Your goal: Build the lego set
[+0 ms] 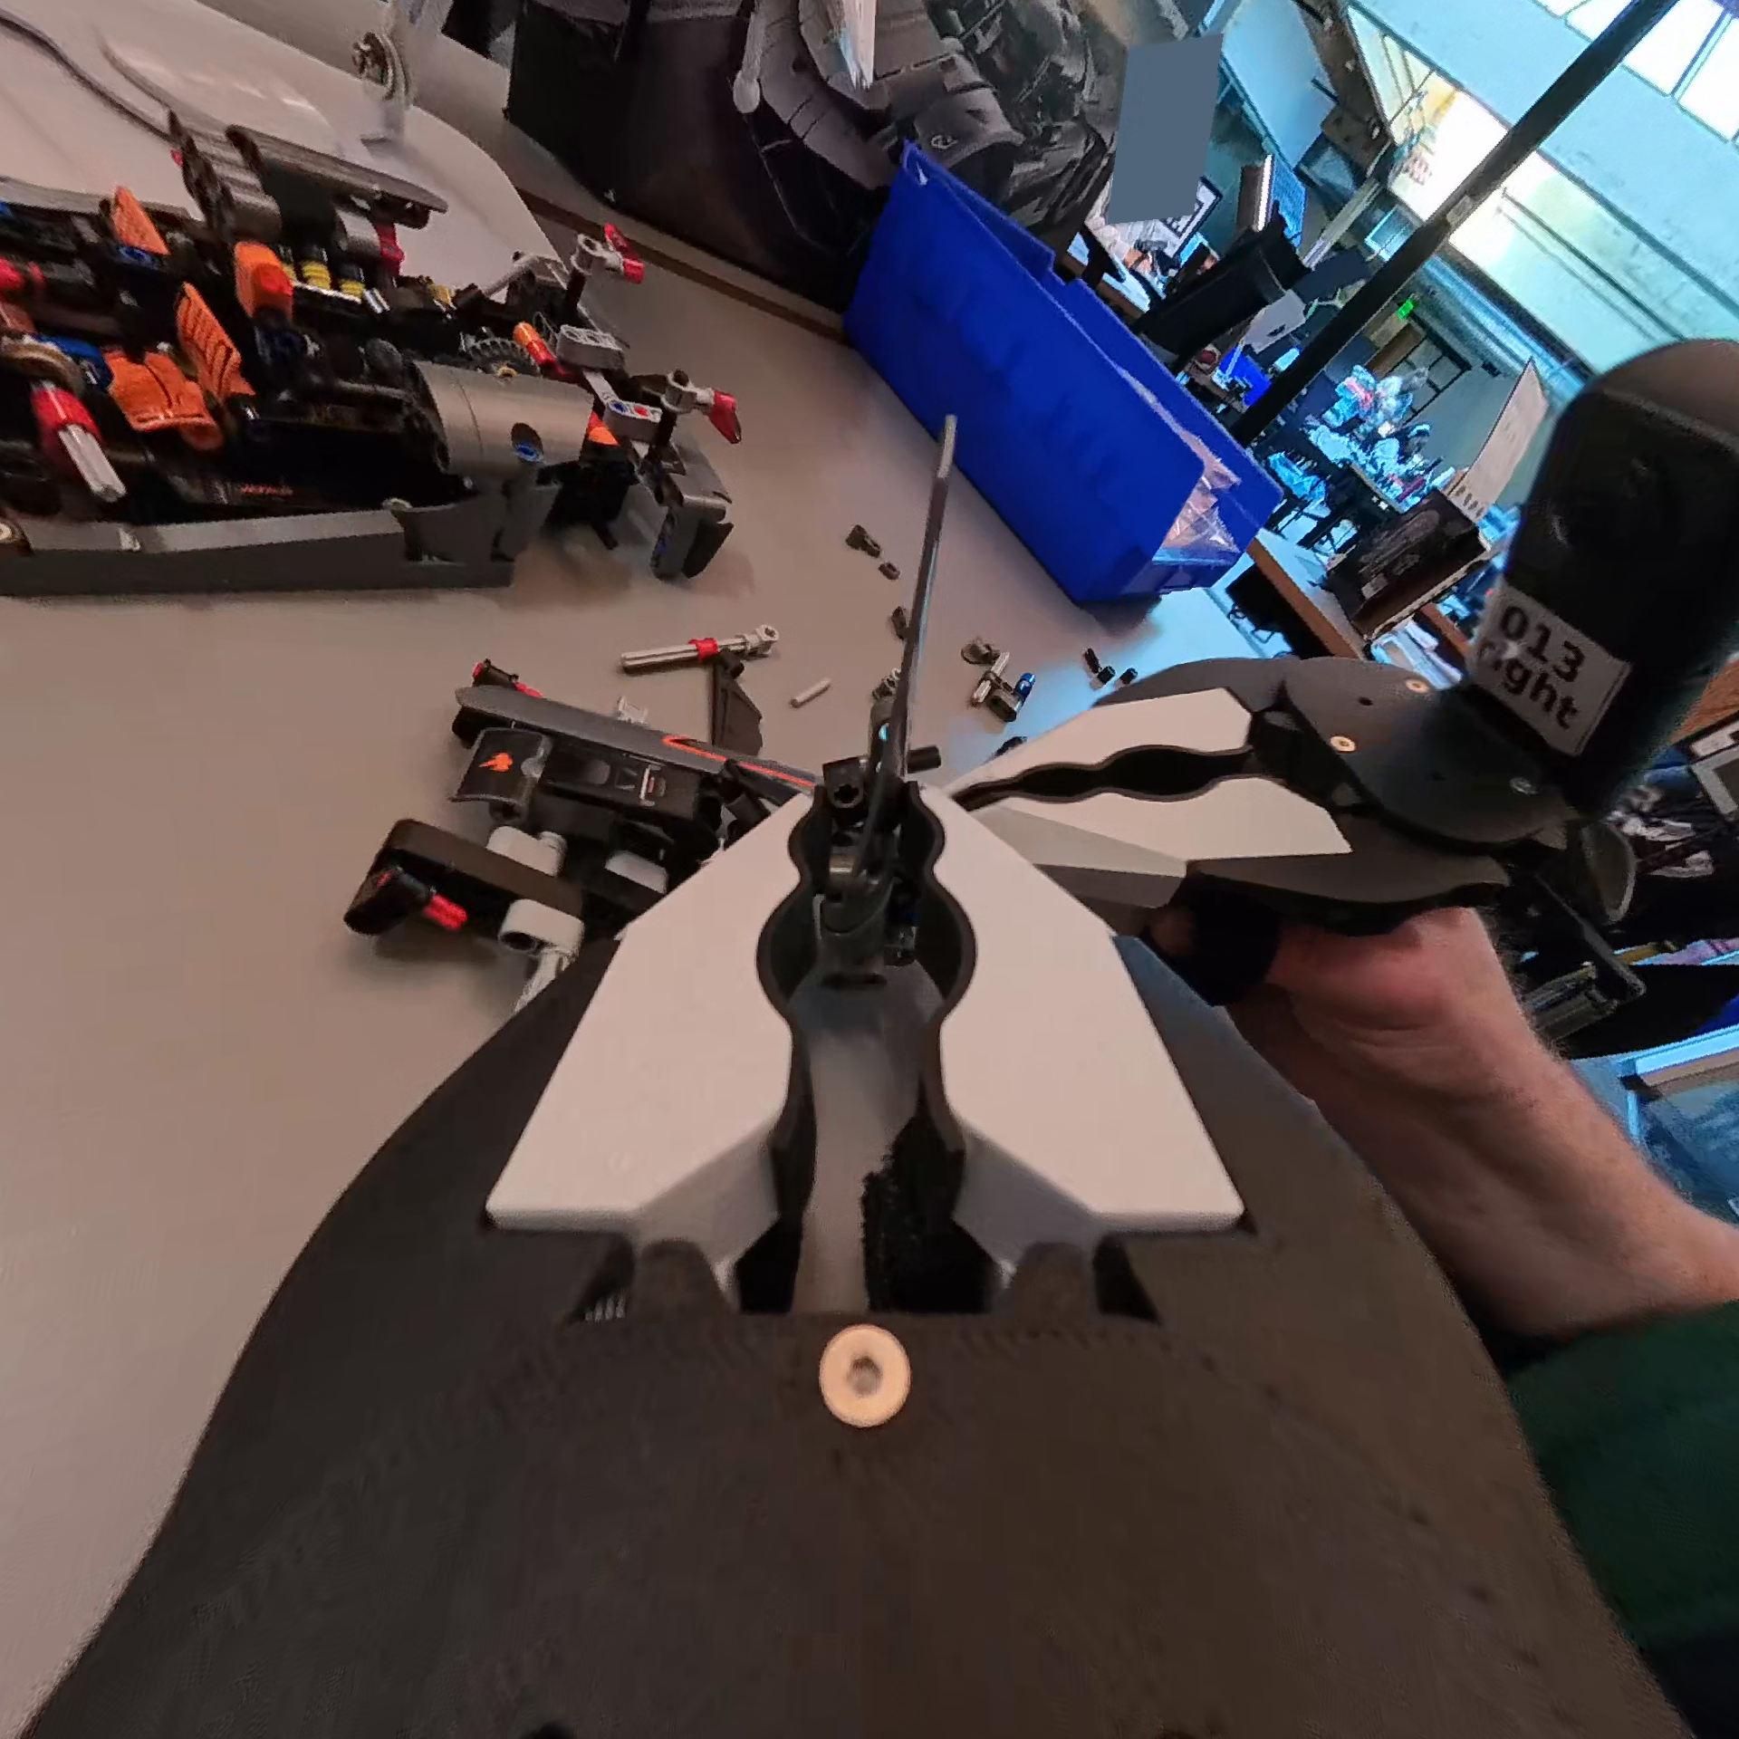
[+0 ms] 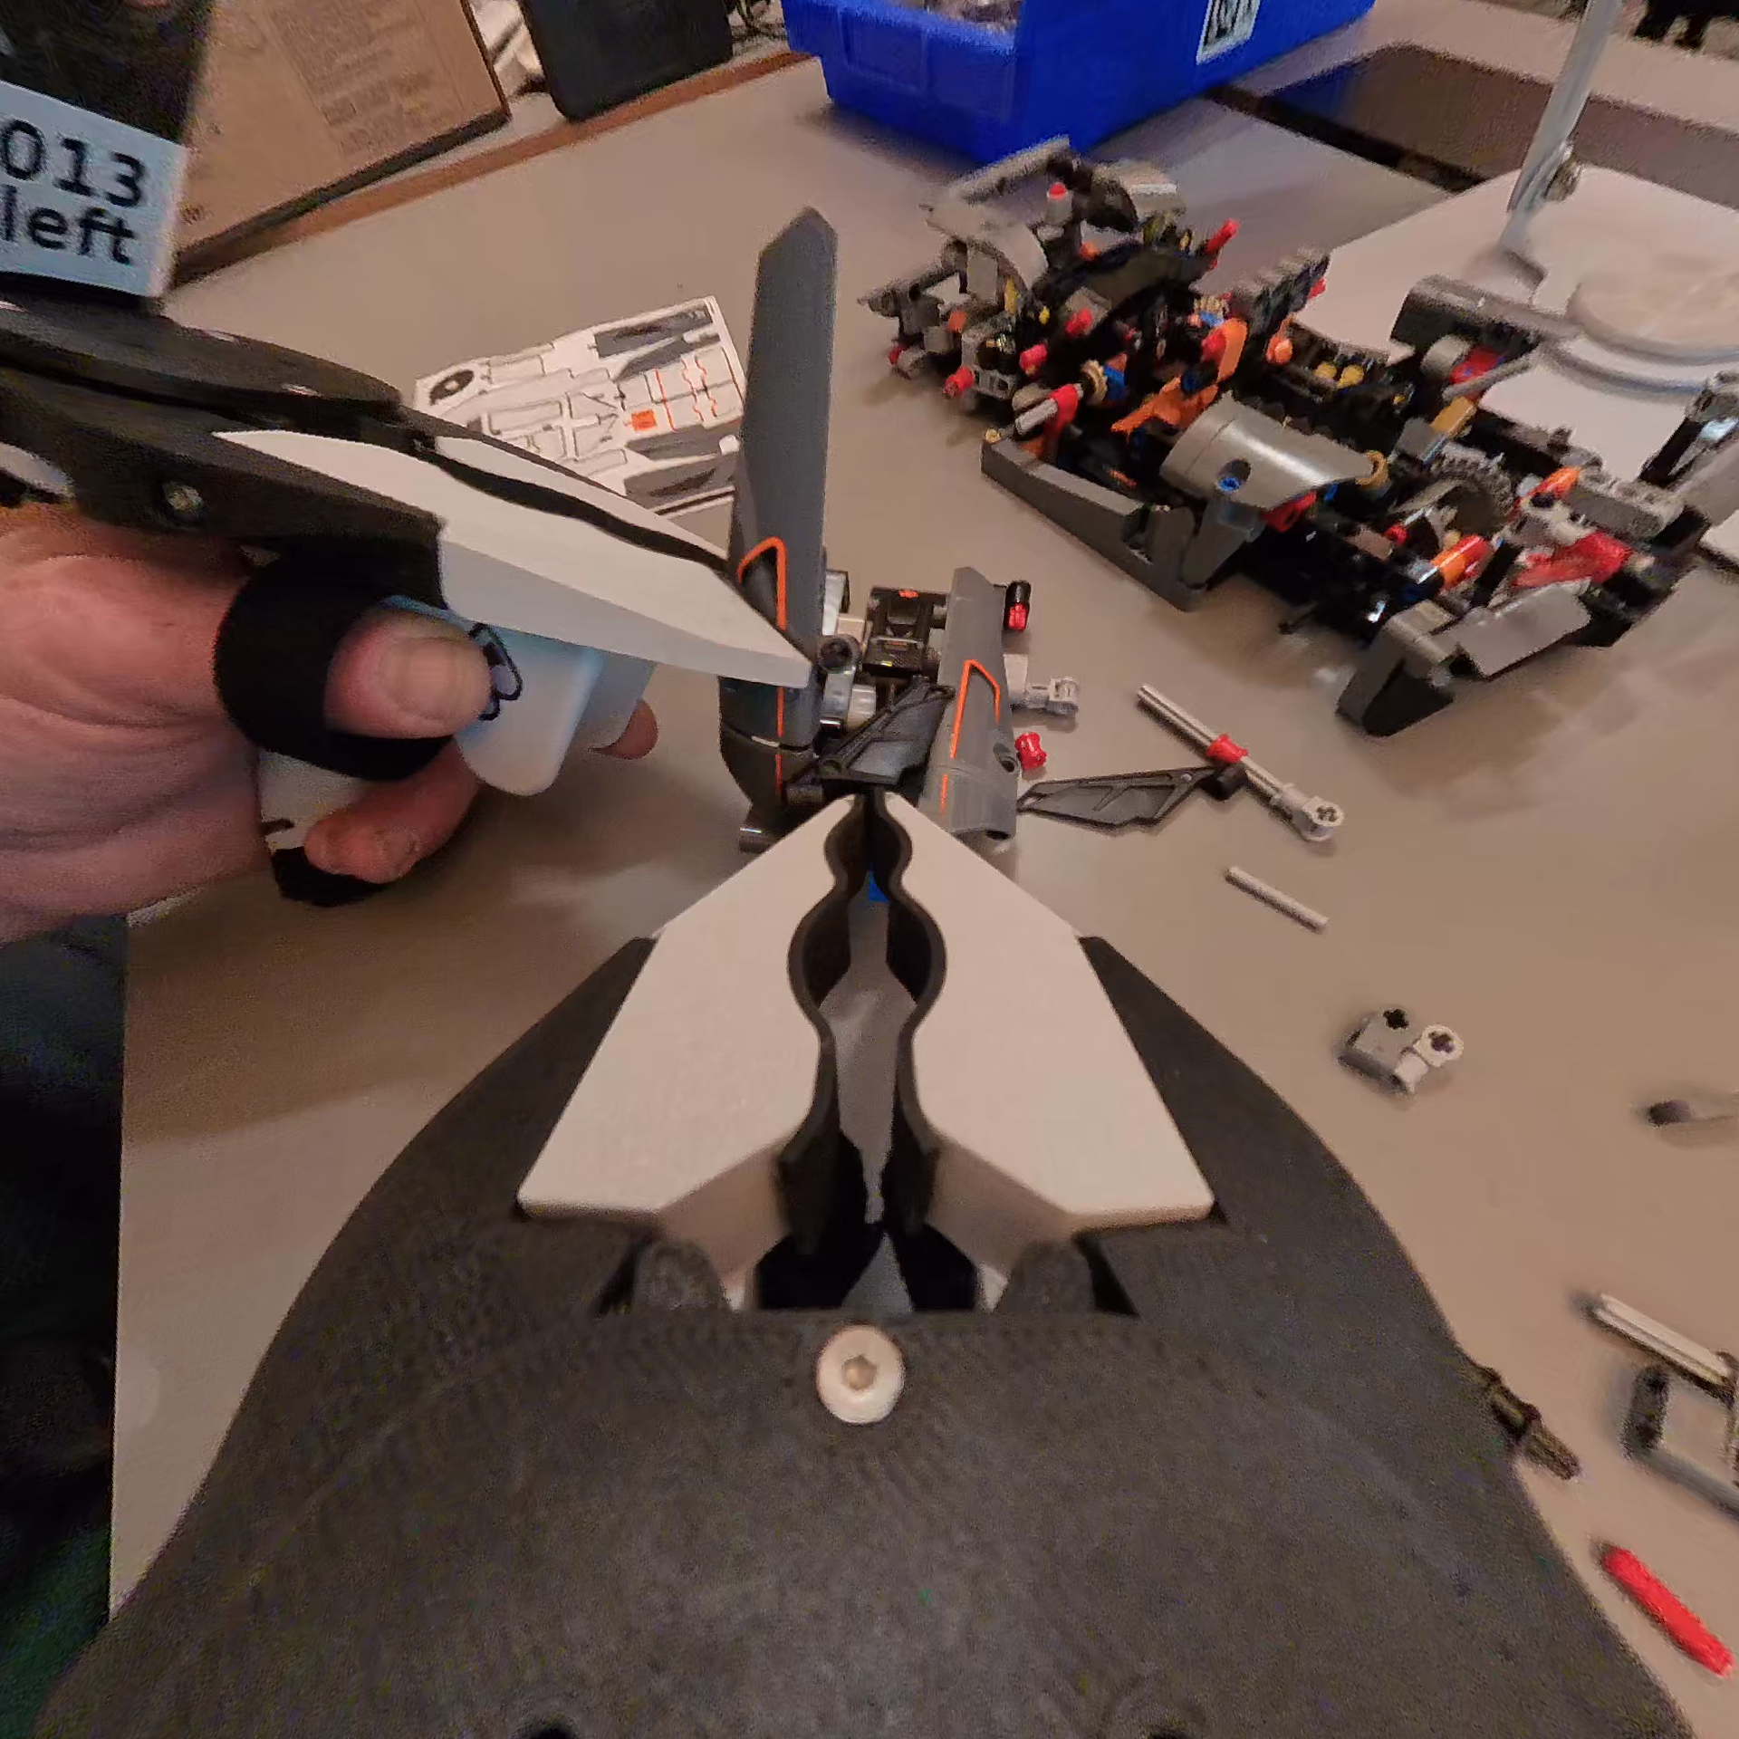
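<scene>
My left gripper [image 1: 870,800] is shut on the base of a long dark grey panel [image 1: 927,583] with an orange stripe. It holds the panel upright above the table; the panel also shows in the right wrist view [image 2: 789,405], with the left gripper [image 2: 809,659] coming in from the left. My right gripper [image 2: 870,809] is shut, with a small blue piece [image 2: 875,885] showing between its fingers. Its tips sit just below the panel's base. In the left wrist view the right gripper [image 1: 955,786] points in from the right. A grey-and-black sub-assembly [image 2: 950,696] lies behind them.
The large car chassis [image 2: 1317,452] stands at the back right of the grey table [image 2: 1411,847]. A sticker sheet [image 2: 602,405] lies at the back left and a blue bin [image 2: 1035,66] at the far edge. Loose axles, pins and connectors [image 2: 1402,1049] lie scattered to the right. Only a small space, under 4 cm, lies between the two pairs of fingers.
</scene>
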